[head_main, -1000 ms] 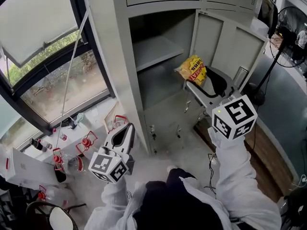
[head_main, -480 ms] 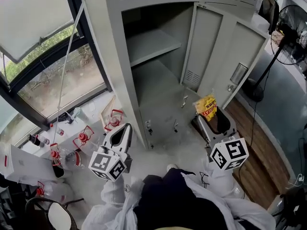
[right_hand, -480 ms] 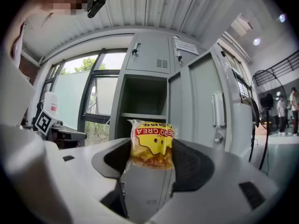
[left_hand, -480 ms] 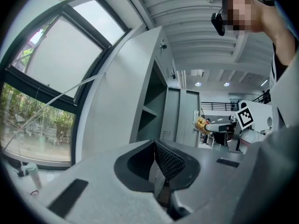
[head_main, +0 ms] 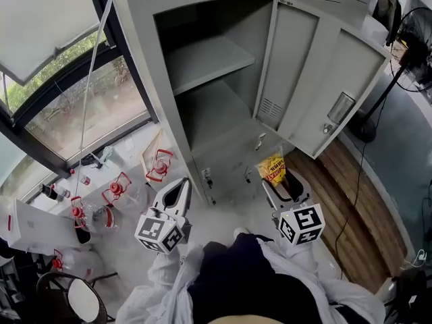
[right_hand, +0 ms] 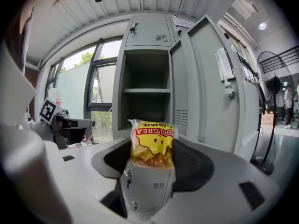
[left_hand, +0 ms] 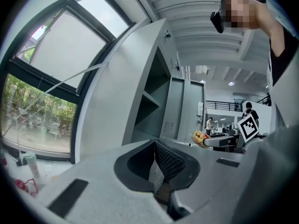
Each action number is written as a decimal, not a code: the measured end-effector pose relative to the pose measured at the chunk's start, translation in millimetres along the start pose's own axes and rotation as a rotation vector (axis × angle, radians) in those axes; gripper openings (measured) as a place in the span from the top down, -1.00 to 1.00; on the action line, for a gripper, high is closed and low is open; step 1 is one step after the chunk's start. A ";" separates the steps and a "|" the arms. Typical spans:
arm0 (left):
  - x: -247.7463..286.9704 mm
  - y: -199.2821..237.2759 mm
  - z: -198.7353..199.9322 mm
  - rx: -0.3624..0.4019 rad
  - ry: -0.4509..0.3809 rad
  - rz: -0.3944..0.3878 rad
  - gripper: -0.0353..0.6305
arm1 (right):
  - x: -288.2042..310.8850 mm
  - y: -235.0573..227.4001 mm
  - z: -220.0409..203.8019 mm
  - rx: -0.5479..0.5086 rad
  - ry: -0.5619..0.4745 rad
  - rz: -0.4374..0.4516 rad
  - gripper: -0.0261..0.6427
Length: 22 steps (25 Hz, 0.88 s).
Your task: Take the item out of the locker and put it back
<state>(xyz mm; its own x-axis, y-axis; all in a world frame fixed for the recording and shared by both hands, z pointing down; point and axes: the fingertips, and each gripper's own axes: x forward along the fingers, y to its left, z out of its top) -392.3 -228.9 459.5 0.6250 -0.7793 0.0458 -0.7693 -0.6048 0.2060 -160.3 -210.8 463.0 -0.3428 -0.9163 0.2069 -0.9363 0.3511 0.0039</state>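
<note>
**Locker.** I see a tall grey sheet-metal locker [head_main: 145,79] with smooth painted panels and square folded edges. Its upper compartment stands open towards me.

**Door.** The flat grey locker door [head_main: 317,79] is swung out to the right. It has louvre slots low down and a latch plate near its free edge. Between that edge and the locker's left wall, the opening is far wider than the item.

**Shelf.** One flat metal shelf [head_main: 209,59] divides the compartment into two levels.

**Left hand-held gripper** [head_main: 182,184]. It is held low, before the locker's left front corner. Its jaws are pressed together with nothing between them, and one cross-hatched pad [left_hand: 170,160] shows.

**Right hand-held gripper** [head_main: 275,181]. It pinches the crinkled yellow-and-red plastic snack bag [head_main: 273,168] by its lower part. The bag stands upright between the dark pads.

**Item position.** The snack bag [right_hand: 152,143] is outside the locker, below the open compartment. It sits in front of the lower locker front, near the door's bottom edge but apart from it.
</note>
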 end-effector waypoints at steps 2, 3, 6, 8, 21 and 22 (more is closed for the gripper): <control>5.8 -1.8 0.8 0.003 -0.004 -0.001 0.87 | 5.8 -1.5 2.0 -0.002 -0.002 0.011 0.13; 8.8 -2.9 1.2 0.007 -0.005 -0.002 0.87 | 8.8 -2.1 3.3 0.000 -0.005 0.018 0.13; 15.7 -5.1 2.3 0.010 -0.008 0.002 0.87 | 19.3 -2.6 5.4 0.006 -0.003 0.044 0.13; 17.5 -4.7 3.2 0.005 -0.009 0.014 0.87 | 29.0 -1.6 7.0 0.002 0.008 0.067 0.13; -7.2 26.9 3.8 -0.029 -0.018 0.168 0.87 | 159.8 35.1 69.8 -0.160 -0.003 0.294 0.13; -10.0 29.5 3.7 -0.029 -0.018 0.184 0.87 | 172.4 37.7 75.2 -0.164 -0.002 0.306 0.13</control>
<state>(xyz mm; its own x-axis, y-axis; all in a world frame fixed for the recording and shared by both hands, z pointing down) -421.7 -239.6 461.5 0.4710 -0.8795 0.0678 -0.8663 -0.4466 0.2239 -260.5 -369.9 425.3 -0.6063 -0.7639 0.2211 -0.7652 0.6361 0.0992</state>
